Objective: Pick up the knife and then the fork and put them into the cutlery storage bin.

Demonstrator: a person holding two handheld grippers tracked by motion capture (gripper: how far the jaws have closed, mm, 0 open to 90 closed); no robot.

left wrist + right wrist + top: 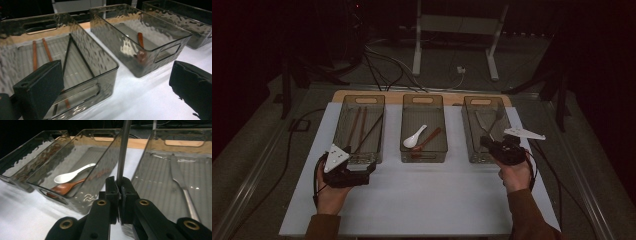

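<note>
The white worktop carries three smoky clear plastic bins in a row. At its left, the left hand holds the left tool low before the near wall of the left bin; its jaws stand wide apart with nothing between them. That bin holds brown chopsticks and black chopsticks. At its right, the right hand lifts the right tool over the near end of the right bin, jaws clamped together on a thin grey metal handle that rises upright. The right tool's own view shows a steel utensil flat in that bin. The middle bin holds a white ceramic spoon and a wooden spoon. No writing is readable.
</note>
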